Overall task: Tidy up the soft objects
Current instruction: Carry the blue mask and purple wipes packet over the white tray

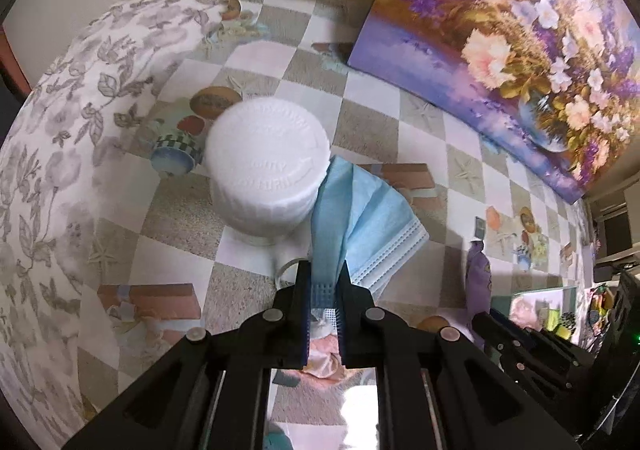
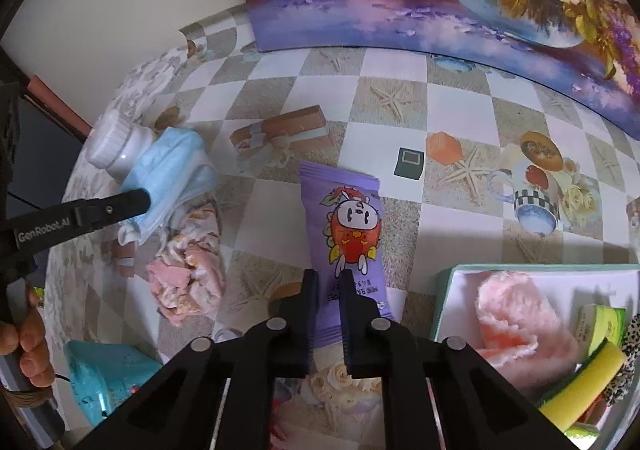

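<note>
Already boxed: pink fluffy cloth (image 2: 516, 314) and sponge (image 2: 580, 386) in the box (image 2: 448, 298). Right gripper (image 2: 328, 286) clenched on the purple packet (image 2: 344, 234); left gripper (image 1: 323, 278) pinching the blue mask (image 1: 360, 217) beside the white bottle (image 1: 268, 165). Pink crumpled cloth (image 2: 192, 274) unsorted.

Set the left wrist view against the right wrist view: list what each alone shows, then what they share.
Only the left wrist view: the left tongs from behind, shut on the blue face mask, and the embossed top of the white bottle.
Only the right wrist view: the crumpled pink cloth, the pink fluffy cloth and yellow sponge in the box, and a hand.
Both: mask, bottle, purple snack packet, flower painting, checked tablecloth.
</note>
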{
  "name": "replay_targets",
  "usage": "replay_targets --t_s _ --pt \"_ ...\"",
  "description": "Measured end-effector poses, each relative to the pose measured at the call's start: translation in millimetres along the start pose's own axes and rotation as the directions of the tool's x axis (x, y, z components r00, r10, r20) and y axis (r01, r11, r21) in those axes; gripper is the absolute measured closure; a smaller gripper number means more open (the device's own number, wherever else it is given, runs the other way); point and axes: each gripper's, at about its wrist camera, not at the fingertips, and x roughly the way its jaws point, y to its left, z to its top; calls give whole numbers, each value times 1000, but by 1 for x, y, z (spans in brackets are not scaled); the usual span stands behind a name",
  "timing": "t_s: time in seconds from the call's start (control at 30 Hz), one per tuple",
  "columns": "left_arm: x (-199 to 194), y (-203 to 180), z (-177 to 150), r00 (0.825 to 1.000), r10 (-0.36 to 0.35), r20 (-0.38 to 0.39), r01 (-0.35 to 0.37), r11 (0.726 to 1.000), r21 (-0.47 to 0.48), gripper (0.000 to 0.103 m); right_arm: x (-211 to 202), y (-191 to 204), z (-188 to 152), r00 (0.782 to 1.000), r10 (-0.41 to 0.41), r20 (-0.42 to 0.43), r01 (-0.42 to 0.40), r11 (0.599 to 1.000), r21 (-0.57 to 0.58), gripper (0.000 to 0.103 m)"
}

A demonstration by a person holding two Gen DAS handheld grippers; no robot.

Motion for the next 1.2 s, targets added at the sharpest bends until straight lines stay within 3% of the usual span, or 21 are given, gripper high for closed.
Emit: replay_targets --t_s 0.37,0.53,0.73,0.87,1.0,1.2 --pt "-52 -19 -24 995 -50 89 54 998 -41 93 -61 -6 -26 991 69 114 -78 994 76 94" --pt "-76 -46 -48 988 -67 142 72 997 -32 93 -93 -10 -45 984 45 174 -62 994 93 94" --pt "-89 -82 -78 976 -139 167 145 989 -25 93 -131 -31 -66 970 2 243 -34 991 127 94" --pt "-83 -113 -99 971 -187 151 190 982 -7 93 -151 -56 -79 962 -31 272 -17 985 174 94" --pt "-65 -143 -121 974 -202 103 202 979 8 93 -167 -93 -90 951 -119 285 45 967 252 94" --pt "-28 -174 -151 973 -228 -22 229 973 22 93 -164 -155 -104 950 -227 214 133 916 379 94"
